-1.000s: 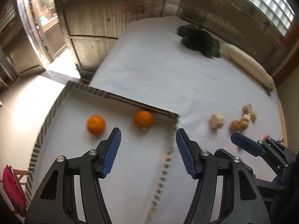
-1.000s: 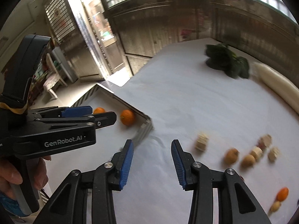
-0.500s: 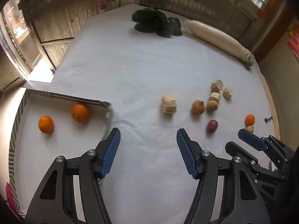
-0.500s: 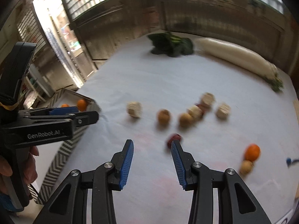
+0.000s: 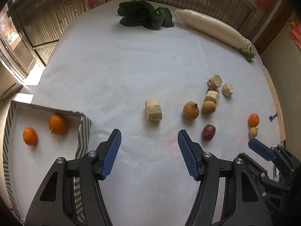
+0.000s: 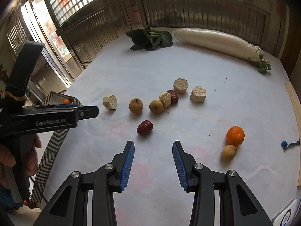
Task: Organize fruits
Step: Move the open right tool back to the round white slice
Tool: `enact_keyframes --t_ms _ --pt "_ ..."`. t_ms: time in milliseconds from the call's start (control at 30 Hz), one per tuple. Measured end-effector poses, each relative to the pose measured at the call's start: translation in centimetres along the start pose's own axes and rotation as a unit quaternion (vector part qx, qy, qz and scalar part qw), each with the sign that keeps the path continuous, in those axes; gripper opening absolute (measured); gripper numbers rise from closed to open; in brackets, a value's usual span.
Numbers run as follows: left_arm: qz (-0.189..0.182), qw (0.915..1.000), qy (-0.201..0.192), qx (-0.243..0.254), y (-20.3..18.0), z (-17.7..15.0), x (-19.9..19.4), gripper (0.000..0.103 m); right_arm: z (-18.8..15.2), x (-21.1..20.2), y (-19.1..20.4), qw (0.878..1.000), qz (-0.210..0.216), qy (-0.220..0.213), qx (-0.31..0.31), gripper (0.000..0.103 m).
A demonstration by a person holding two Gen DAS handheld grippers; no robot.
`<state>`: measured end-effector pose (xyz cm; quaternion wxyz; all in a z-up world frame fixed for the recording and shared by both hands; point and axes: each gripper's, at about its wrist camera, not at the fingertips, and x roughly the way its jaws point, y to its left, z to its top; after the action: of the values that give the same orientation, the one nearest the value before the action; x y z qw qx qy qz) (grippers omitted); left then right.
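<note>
1. On the white table (image 5: 112, 71), the fruit is scattered on the right half, while two oranges (image 5: 57, 124) are already sat in the striped box (image 5: 83, 131) at the near left edge.
2. Both tools are held above the cloth with nothing in them: the left gripper (image 5: 147, 155) is spread wide, and the right gripper (image 6: 153, 164) is spread too, jaws well apart.
3. Left loose: a third orange (image 6: 235, 135) at the near right, touching a small tan longan (image 6: 228, 152); a red date (image 6: 144, 127) just beyond the right gripper; two more tan round fruits (image 6: 135, 105) in the middle row; a second date (image 6: 173, 96) tucked against one of the pale cut chunks (image 6: 110, 101).
4. Leafy greens (image 5: 144, 17) and a wrapped white radish (image 5: 210, 29) are parked at the far edge, probably not part of the fruit job.
5. Handling guess: the loose orange looks light, firm-ish and a bit squashy, with a dimpled peel that shouldn't be slippery. It's best pinched across its widest middle, pads on opposite sides, with gentle pressure. It's round, so an off-centre squeeze could pop it sideways into the longan.
6. The date is small and wrinkled, likely soft and easily dented, so it should be taken across its short width.
7. Sorting looks partly done, with most pieces not yet boxed.
</note>
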<state>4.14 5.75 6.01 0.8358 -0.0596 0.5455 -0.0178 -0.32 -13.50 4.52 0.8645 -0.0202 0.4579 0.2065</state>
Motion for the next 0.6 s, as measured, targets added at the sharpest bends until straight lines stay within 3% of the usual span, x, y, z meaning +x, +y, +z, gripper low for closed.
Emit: enact_keyframes --t_ms 167,300,400,600 --pt "0.014 0.9998 0.004 0.011 -0.3 1.6 1.7 0.063 0.3 0.5 -0.2 1.000 0.001 0.005 0.003 0.041" --pt "0.046 0.9984 0.020 0.024 0.2 2.5 3.3 0.063 0.4 0.6 -0.3 1.000 0.001 0.005 0.003 0.040" --pt "0.036 0.9989 0.022 0.020 1.2 2.7 3.1 0.063 0.6 0.8 -0.4 1.000 0.003 0.005 0.006 0.041" --pt "0.055 0.9983 0.017 0.010 3.2 2.6 2.5 0.063 1.3 1.8 -0.4 1.000 0.010 0.007 0.005 0.041"
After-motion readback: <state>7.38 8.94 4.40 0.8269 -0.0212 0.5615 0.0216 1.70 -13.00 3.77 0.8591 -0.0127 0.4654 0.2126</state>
